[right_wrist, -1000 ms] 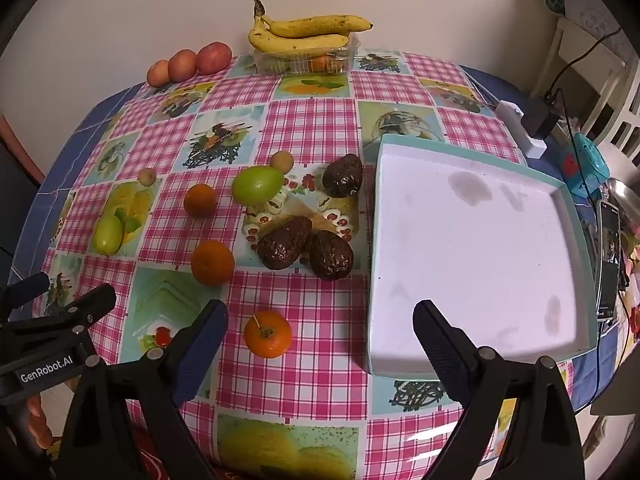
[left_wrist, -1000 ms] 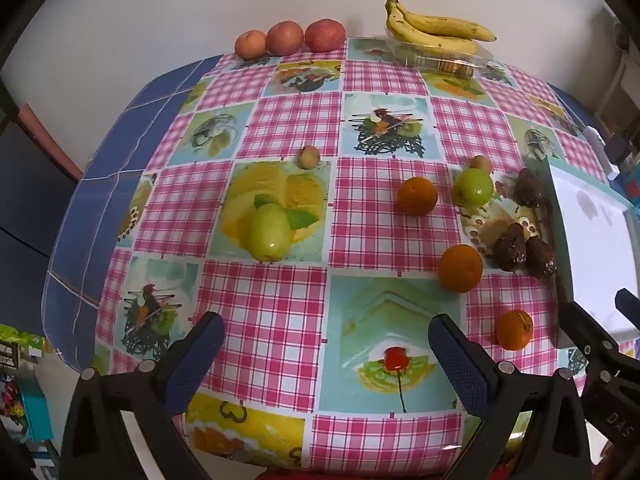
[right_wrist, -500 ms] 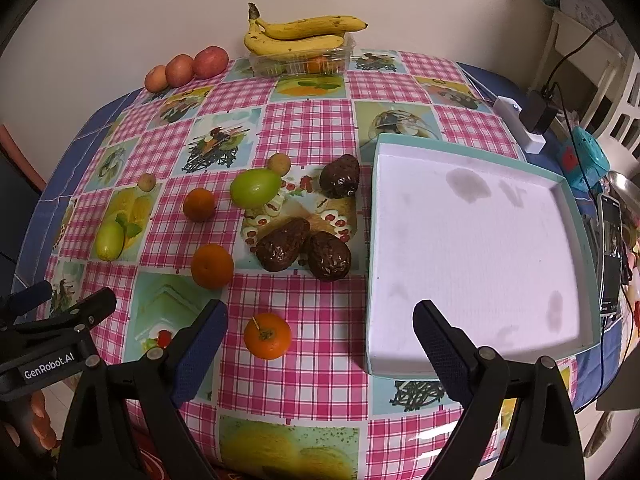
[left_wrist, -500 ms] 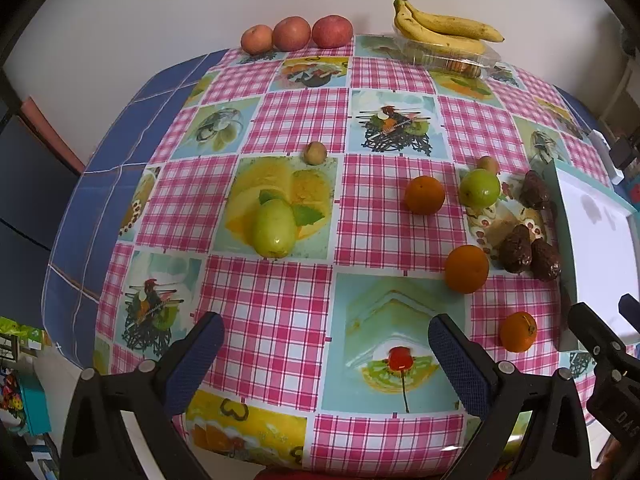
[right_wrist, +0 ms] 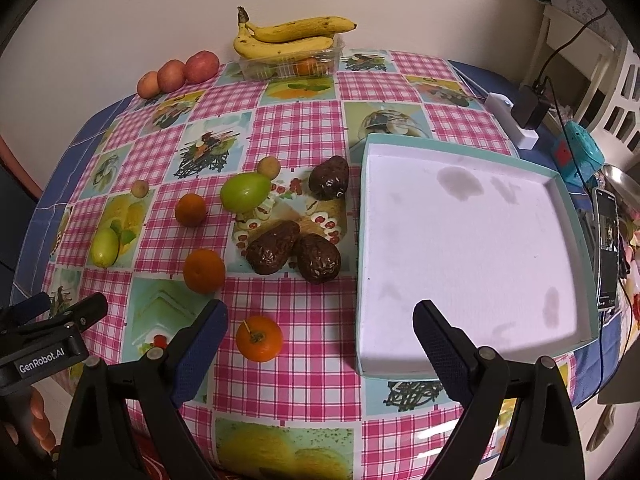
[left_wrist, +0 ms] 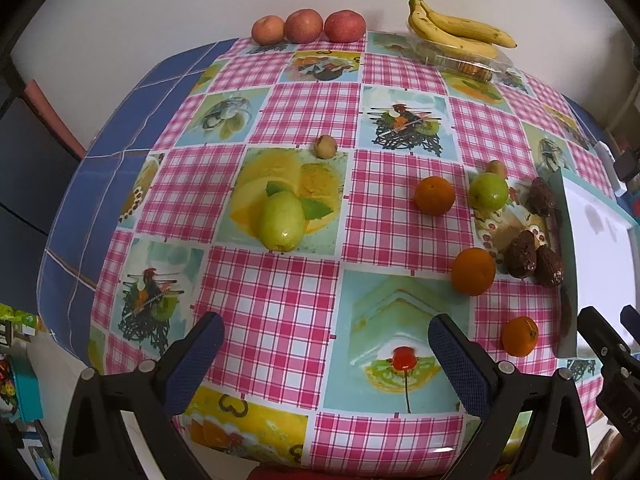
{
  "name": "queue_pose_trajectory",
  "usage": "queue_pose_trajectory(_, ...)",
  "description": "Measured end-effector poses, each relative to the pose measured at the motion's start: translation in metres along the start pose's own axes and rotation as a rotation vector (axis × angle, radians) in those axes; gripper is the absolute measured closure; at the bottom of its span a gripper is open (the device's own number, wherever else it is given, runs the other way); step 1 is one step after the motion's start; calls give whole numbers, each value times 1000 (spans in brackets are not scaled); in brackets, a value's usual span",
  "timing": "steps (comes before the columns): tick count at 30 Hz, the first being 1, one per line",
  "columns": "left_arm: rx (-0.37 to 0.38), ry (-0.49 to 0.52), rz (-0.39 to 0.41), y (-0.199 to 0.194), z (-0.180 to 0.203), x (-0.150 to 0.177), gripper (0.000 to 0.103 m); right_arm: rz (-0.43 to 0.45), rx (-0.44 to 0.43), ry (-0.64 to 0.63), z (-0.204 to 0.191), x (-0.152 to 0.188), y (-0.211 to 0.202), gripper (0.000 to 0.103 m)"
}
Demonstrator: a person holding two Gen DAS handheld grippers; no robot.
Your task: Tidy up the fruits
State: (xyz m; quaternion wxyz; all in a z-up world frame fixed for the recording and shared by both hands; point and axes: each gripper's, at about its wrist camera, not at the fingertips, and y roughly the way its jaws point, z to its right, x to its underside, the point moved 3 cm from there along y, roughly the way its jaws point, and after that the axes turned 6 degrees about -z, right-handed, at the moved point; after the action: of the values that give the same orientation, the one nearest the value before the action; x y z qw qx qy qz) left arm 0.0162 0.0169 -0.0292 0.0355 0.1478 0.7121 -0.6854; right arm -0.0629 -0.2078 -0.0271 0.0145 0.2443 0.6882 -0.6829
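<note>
Both grippers hang wide open and empty over the near table edge: left gripper [left_wrist: 326, 354], right gripper [right_wrist: 320, 344]. An orange [right_wrist: 259, 338] lies just ahead of the right one, beside the tray [right_wrist: 568, 216]. Dark avocados [right_wrist: 274, 253] and more fruit sit beyond, nothing blocking.

Both wrist views look down across the table [left_wrist: 276, 304] from its near edge.
</note>
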Motion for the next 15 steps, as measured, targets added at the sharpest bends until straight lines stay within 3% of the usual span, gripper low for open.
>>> queue_pose_trajectory(15,-4,4,8,-2,0,0,0,4,-2,23,5,-1,-1,9)
